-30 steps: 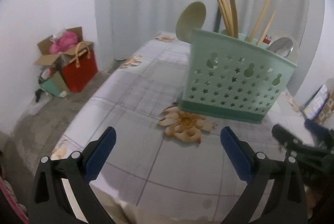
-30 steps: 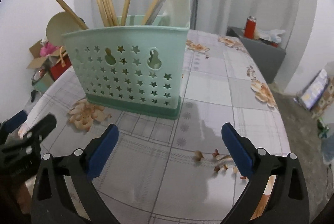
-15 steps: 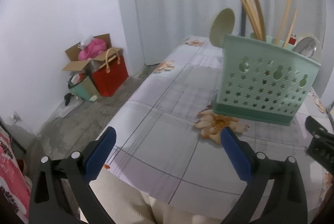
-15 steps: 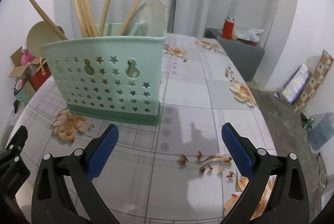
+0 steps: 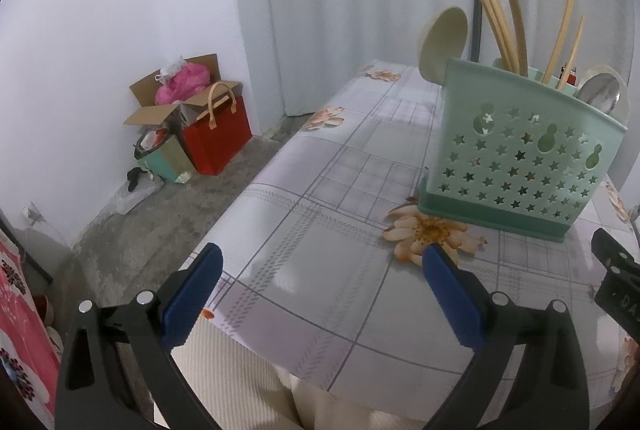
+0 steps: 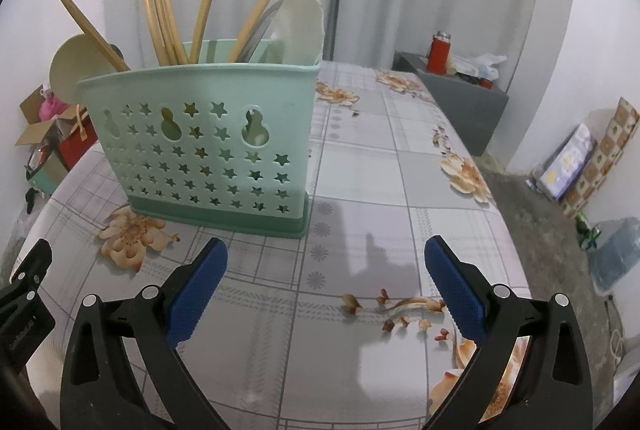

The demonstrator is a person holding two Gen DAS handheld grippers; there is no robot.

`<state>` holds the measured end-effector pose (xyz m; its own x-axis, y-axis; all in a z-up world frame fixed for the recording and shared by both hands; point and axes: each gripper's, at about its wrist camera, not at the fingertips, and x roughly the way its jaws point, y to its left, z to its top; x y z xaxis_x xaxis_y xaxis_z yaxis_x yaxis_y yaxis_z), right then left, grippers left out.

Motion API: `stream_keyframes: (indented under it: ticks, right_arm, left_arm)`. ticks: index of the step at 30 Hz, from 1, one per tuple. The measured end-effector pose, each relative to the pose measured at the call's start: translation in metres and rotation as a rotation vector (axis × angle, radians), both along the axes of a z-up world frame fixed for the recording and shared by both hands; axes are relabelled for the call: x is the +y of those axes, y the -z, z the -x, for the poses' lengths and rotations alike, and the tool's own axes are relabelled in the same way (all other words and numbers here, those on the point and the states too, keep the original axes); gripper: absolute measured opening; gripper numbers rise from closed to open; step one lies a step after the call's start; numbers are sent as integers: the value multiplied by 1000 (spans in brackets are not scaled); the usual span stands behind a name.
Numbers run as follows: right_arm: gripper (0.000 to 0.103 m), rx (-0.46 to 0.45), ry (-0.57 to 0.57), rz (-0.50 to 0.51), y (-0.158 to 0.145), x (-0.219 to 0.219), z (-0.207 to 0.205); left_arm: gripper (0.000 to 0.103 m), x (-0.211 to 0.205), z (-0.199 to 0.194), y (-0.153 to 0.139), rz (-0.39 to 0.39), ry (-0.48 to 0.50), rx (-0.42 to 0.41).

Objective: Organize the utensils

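Observation:
A mint-green utensil caddy (image 5: 520,153) with star cut-outs stands upright on the floral tablecloth (image 5: 320,230); it also shows in the right wrist view (image 6: 208,149). Several bamboo chopsticks (image 6: 160,13), a cream ladle (image 6: 74,67), a white spoon (image 6: 298,29) and a metal spoon (image 5: 600,91) stand in it. My left gripper (image 5: 320,270) is open and empty over the table's near left edge, left of the caddy. My right gripper (image 6: 326,266) is open and empty in front of the caddy, over the cloth.
On the floor to the left stand a red bag (image 5: 218,137) and cardboard boxes (image 5: 160,105). A grey cabinet (image 6: 452,101) with a red flask (image 6: 439,51) stands beyond the table. Boxes (image 6: 588,153) lean against the right wall. White curtains hang behind.
Both grippers have pulled back from the caddy, which looks smaller and farther. The left gripper has swung left, showing more floor and table edge. Both stay open and empty.

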<state>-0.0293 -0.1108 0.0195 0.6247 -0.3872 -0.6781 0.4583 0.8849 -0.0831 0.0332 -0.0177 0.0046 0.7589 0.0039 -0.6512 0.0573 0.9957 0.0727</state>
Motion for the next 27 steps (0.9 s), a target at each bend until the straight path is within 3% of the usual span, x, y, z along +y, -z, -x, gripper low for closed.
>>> stream_keyframes:
  ticks: [27]
  right_arm:
    - [95, 3, -7, 1, -1, -1, 1]
  left_arm:
    - [97, -2, 0, 1, -1, 7, 8]
